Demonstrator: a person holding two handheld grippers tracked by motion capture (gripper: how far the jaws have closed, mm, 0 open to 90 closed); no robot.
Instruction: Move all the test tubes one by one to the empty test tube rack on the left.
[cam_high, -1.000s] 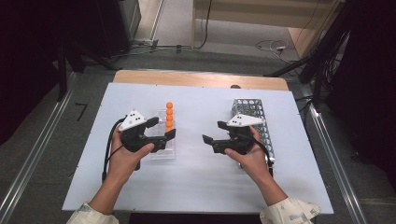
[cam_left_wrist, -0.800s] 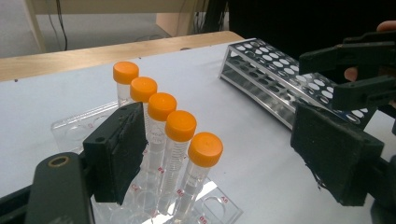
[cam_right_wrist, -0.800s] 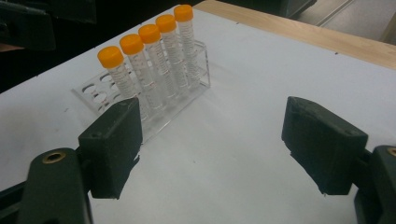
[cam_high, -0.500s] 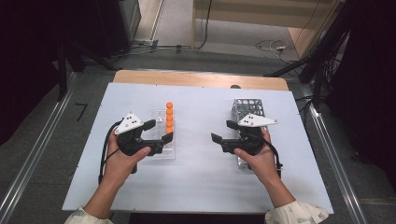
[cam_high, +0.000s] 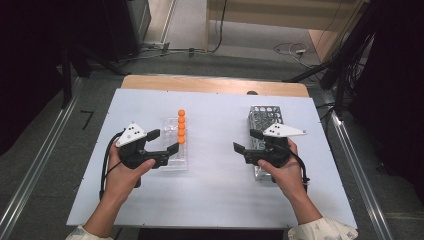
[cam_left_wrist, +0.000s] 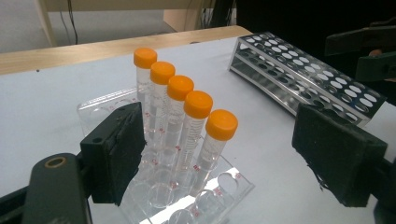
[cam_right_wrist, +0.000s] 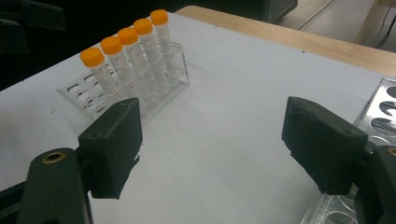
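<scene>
Five orange-capped tubes (cam_left_wrist: 179, 116) stand upright in a row in a clear rack (cam_high: 176, 159) at bench (cam_high: 215, 200) left; likely light, smooth, slippery plastic, best gripped just below the cap. Left gripper (cam_high: 165, 141) beside the rack, jaws apart, empty. Right gripper (cam_high: 245, 141) by the metal rack (cam_high: 264, 116), jaws apart, empty.

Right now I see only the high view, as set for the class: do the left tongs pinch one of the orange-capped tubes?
Observer: No. In the left gripper view the left tongs stand open, short of the five tubes.
Operator: Which holes of the clear rack are free?
Observer: The tubes fill one row of the clear rack; the holes that show beside it are empty.
Operator: And the metal rack?
Observer: Every hole that shows in the metal rack is empty.
</scene>
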